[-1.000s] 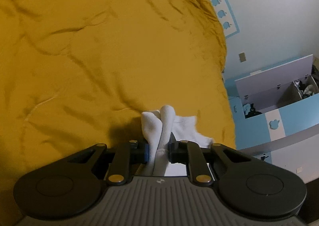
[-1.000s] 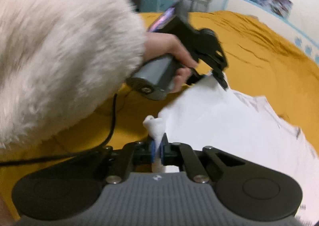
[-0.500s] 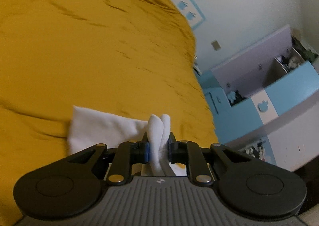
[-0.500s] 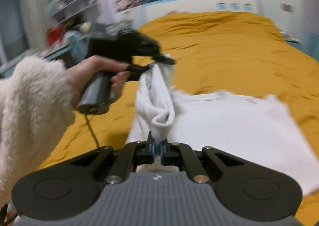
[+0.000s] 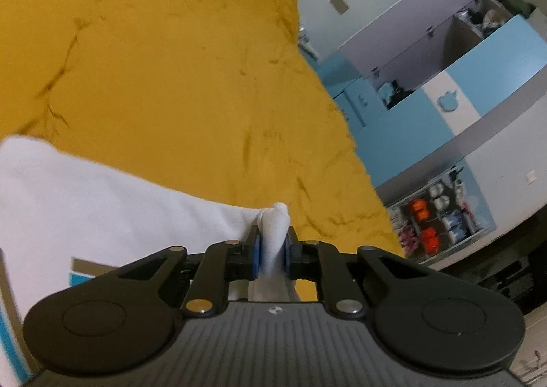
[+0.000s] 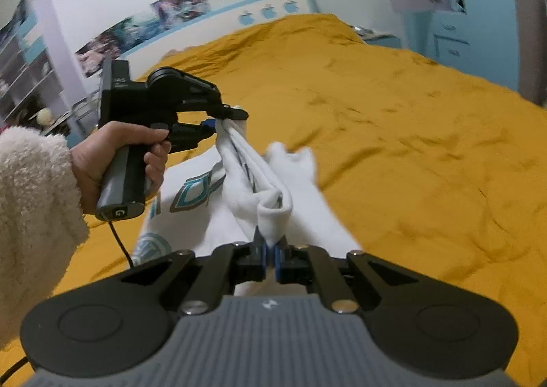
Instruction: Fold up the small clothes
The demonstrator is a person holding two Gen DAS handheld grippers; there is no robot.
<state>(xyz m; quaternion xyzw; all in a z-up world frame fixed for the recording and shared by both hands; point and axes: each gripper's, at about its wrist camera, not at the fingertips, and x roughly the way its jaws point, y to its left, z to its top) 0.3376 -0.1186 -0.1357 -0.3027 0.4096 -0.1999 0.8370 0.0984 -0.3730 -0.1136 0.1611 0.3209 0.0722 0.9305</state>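
Note:
A small white shirt (image 6: 191, 195) with a teal print lies partly on the yellow bedspread (image 6: 410, 148), one edge lifted between both grippers. My right gripper (image 6: 271, 259) is shut on a bunched fold of that edge. In the right wrist view my left gripper (image 6: 225, 120) holds the other end of the edge higher up, gripped by a hand. Its jaws are closing, with a wad of white fabric pressed between the blue pads (image 5: 272, 252). The shirt (image 5: 102, 202) spreads to the left over the bedspread (image 5: 171, 62).
A blue and white cupboard (image 5: 444, 79) with open compartments stands past the bed's right side, with a wire shelf of small items (image 5: 441, 223) below. Posters (image 6: 143, 25) hang on the far wall. A fluffy cream sleeve (image 6: 34, 216) and a black cable (image 6: 119, 243) are at left.
Both grippers have swung across the bed with the shirt's edge still pinched, and both views have rolled. The shirt has turned over, so its teal print now faces up.

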